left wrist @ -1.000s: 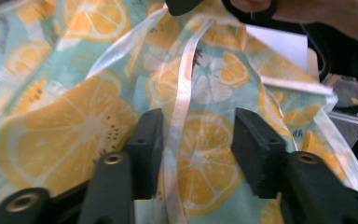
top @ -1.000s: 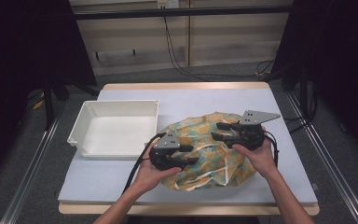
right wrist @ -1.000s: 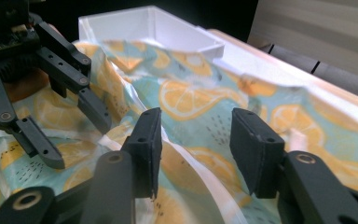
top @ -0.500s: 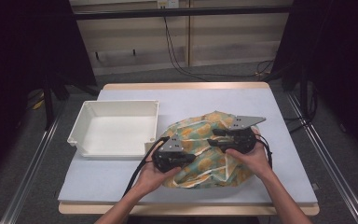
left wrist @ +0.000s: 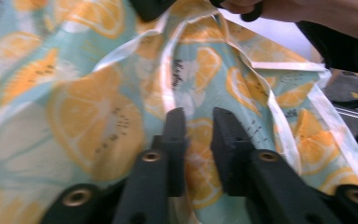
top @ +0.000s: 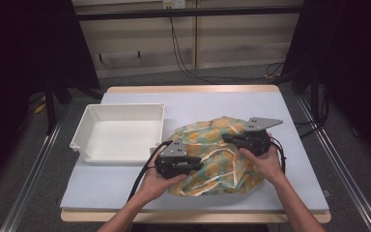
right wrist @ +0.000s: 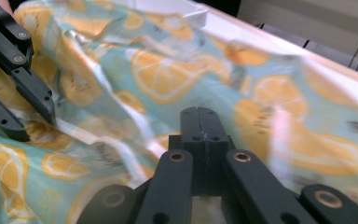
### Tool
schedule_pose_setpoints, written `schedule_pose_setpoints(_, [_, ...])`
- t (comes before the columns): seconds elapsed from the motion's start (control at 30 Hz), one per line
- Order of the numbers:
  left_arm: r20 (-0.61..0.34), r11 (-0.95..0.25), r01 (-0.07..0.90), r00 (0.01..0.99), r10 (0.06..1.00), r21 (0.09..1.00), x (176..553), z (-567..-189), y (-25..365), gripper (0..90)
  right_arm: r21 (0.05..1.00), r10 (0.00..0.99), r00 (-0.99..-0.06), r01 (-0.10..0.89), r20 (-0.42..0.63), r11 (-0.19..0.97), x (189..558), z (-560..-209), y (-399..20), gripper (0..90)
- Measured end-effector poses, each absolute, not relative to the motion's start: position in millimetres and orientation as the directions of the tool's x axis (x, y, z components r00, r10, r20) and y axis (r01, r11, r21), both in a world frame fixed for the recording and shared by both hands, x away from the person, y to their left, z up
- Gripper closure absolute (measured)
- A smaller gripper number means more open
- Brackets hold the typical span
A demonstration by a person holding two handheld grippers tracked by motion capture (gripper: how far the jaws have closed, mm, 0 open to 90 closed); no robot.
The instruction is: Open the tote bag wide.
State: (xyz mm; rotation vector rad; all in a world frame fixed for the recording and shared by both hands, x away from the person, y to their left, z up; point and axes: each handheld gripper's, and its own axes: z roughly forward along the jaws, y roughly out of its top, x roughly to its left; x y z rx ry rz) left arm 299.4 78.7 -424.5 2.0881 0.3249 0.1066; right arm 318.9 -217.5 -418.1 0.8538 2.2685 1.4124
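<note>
High view: a person is working a crumpled cloth (top: 217, 154) right of a tray (top: 121, 133). Left gripper (left wrist: 199, 140) is parting slightly over a fold; right gripper (right wrist: 200, 122) sits together, whether pinching cloth is unclear. Best pulling gently apart.

Left gripper view: the cloth (left wrist: 98, 121) runs off every edge but the 2-3 o'clock side, so its outline can't be read; print at 9 o'clock is blurred. A hand (left wrist: 303, 11) at 1 o'clock is cut by the top edge.

Right gripper view: right gripper (right wrist: 204, 116) jaws meet flush; can't tell if any cloth is caught between them. Cloth at 3 o'clock is motion-blurred.

High view: left gripper (top: 198, 165) fingertips are too small and dark to tell contact w/ the cloth. Both forearms are cut off at 6 o'clock.
</note>
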Motion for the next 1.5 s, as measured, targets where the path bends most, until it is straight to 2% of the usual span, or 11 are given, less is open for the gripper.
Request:
schedule_pose_setpoints(0.07, [-0.056, -0.467, 0.198, 0.952, 0.3, 0.862, 301, -421, 82, 65.3, 0.901, 0.649, -0.759, 0.315, 0.05, 0.299, 319, -416, -225, 90.0])
schedule_pose_setpoints(0.37, [-0.047, -0.395, 0.178, 0.947, 0.318, 0.901, 304, -389, 106, 67.8, 0.922, 0.571, -0.818, 0.274, 0.074, 0.274, 288, -388, -220, 78.4])
schedule_pose_setpoints(0.57, [-0.038, -0.384, 0.158, 0.952, 0.302, 0.909, 313, -371, 105, 68.8, 0.89, 0.569, -0.82, 0.307, 0.066, 0.338, 276, -396, -223, 72.7])
schedule_pose_setpoints(0.77, [-0.05, -0.452, 0.201, 0.945, 0.324, 0.869, 337, -374, 79, 45.8, 0.867, 0.61, -0.789, 0.353, 0.073, 0.352, 280, -416, -230, 61.3])
schedule_pose_setpoints(1.07, [-0.031, -0.557, 0.225, 0.942, 0.335, 0.799, 352, -397, 69, 41.2, 0.853, 0.622, -0.781, 0.363, 0.06, 0.374, 297, -426, -216, 58.7])
schedule_pose_setpoints(1.13, [-0.035, -0.567, 0.232, 0.941, 0.337, 0.79, 354, -399, 68, 43.8, 0.848, 0.626, -0.777, 0.376, 0.068, 0.374, 299, -429, -214, 61.1])
schedule_pose_setpoints(1.2, [-0.013, -0.584, 0.224, 0.939, 0.343, 0.78, 353, -400, 67, 54.1, 0.841, 0.627, -0.775, 0.388, 0.077, 0.376, 301, -432, -212, 68.0])
schedule_pose_setpoints(1.23, [-0.015, -0.578, 0.215, 0.944, 0.331, 0.787, 354, -400, 68, 67.6, 0.838, 0.614, -0.785, 0.39, 0.086, 0.382, 301, -433, -211, 79.0])
schedule_pose_setpoints(1.33, [-0.036, -0.554, 0.231, 0.94, 0.339, 0.799, 359, -398, 72, 79.4, 0.841, 0.598, -0.795, 0.388, 0.099, 0.378, 299, -433, -210, 89.4])
schedule_pose_setpoints(1.4, [-0.056, -0.538, 0.25, 0.935, 0.35, 0.805, 362, -397, 76, 86.6, 0.847, 0.576, -0.81, 0.381, 0.112, 0.37, 294, -430, -209, 90.0])
schedule_pose_setpoints(1.5, [-0.126, -0.48, 0.293, 0.929, 0.349, 0.827, 369, -396, 81, 87.4, 0.85, 0.549, -0.825, 0.381, 0.135, 0.364, 288, -427, -208, 90.0])
